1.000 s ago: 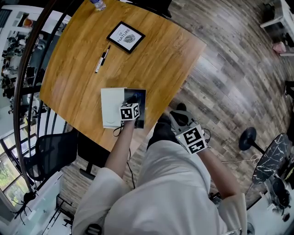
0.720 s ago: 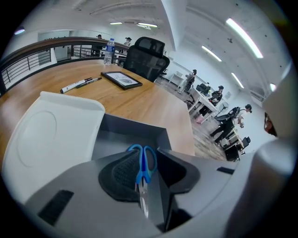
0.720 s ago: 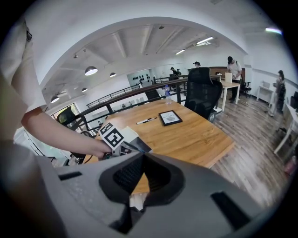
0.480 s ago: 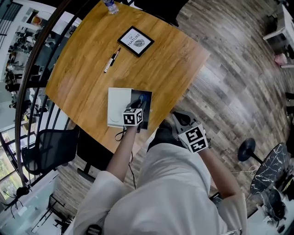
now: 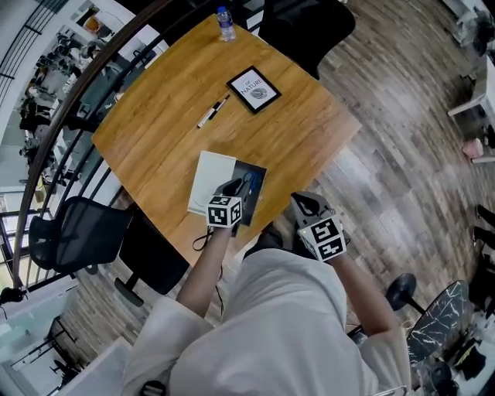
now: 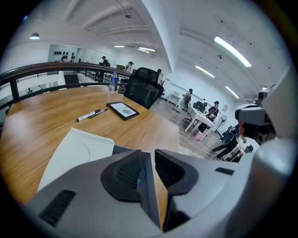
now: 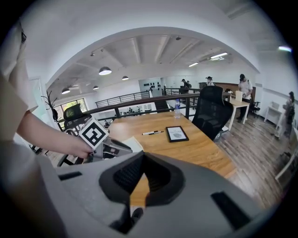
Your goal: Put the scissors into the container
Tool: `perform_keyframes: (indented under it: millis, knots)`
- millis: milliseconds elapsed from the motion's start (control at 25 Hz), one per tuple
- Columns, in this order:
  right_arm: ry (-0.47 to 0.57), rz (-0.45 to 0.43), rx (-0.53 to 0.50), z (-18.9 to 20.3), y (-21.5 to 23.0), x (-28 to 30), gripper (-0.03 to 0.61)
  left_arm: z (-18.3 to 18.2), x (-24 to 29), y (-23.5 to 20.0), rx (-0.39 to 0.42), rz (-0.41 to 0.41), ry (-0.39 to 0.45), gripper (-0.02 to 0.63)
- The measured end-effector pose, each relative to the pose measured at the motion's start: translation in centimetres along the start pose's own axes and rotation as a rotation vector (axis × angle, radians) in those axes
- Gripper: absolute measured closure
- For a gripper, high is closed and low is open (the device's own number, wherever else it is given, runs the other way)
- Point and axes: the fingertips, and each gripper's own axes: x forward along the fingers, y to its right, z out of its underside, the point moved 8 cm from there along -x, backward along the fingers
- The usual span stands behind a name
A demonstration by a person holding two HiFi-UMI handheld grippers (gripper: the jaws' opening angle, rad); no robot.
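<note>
A dark shallow container (image 5: 260,173) lies near the front edge of the wooden table (image 5: 155,131), with a white flat lid (image 5: 209,178) beside it on the left. Inside it shows something blue, apparently the scissors' handle (image 5: 249,182). My left gripper (image 5: 240,186) hovers above the container's near end. Its jaws have just been closing and now stand open by a narrow gap (image 6: 151,151) with nothing held; only table shows through. A blue sliver (image 6: 138,174) peeks past the left pad. My right gripper (image 5: 303,203) hangs off the table's front corner, its tips (image 7: 143,155) together and empty.
Further back on the table lie a marker pen (image 5: 213,111), a black-framed picture (image 5: 254,89) and a water bottle (image 5: 225,23). A black chair (image 5: 305,27) stands at the far edge, another (image 5: 77,232) at the left by a railing. Several people stand in the background.
My left gripper has lifted off the container, where it was reaching in a second ago, leaving the blue thing inside. The right gripper has risen slightly.
</note>
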Motion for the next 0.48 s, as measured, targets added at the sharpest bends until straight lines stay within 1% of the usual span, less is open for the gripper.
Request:
perform_keyframes:
  millis: [120, 280, 480]
  knots:
    - [0.028, -0.019, -0.034, -0.9, 0.5, -0.6, 0.577, -0.6, -1.4, 1.1, -0.013, -0.019, 0.05, 0.537]
    - [0.041, -0.062, -0.077, -1.4, 1.0, -1.4, 0.577, -1.0, -3.5, 3.0, -0.04, -0.049, 0.106, 0.548]
    - [0.058, -0.144, -0.128, -1.7, 1.9, -2.3, 0.577, -1.5, -5.4, 5.8, -0.069, -0.099, 0.168, 0.555]
